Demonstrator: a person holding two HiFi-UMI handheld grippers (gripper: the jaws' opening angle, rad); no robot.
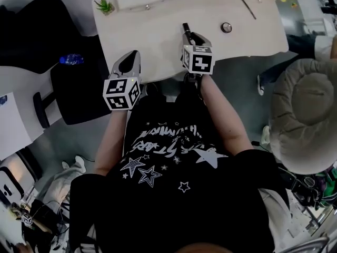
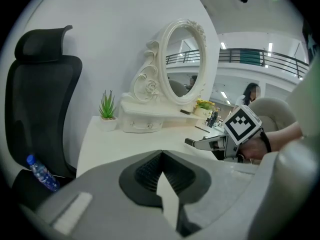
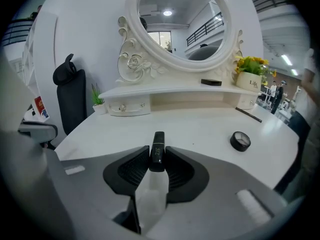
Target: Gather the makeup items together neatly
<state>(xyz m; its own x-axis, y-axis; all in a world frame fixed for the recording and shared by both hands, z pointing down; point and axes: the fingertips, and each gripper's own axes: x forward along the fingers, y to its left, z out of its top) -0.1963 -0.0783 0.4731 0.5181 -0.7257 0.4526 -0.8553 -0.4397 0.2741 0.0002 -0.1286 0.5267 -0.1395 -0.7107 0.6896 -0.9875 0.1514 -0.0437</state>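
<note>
Head view: the left hand-held gripper (image 1: 134, 58) is over the near edge of the white tabletop (image 1: 158, 36). The right hand-held gripper (image 1: 188, 37) is just beside it and holds a slim black makeup tube (image 1: 185, 27). A round compact (image 1: 226, 27) lies to the right of this gripper, apart from it.

Left gripper view: the jaws of the left hand-held gripper (image 2: 161, 155) are together, with nothing between them. The right hand-held gripper (image 2: 200, 144) is ahead on the right.

Right gripper view: the right hand-held gripper (image 3: 157, 151) is clamped on the black makeup tube (image 3: 158, 140), which sticks out forward. The round compact (image 3: 240, 141) lies ahead to the right, and a thin black pencil (image 3: 249, 114) lies beyond it.
</note>
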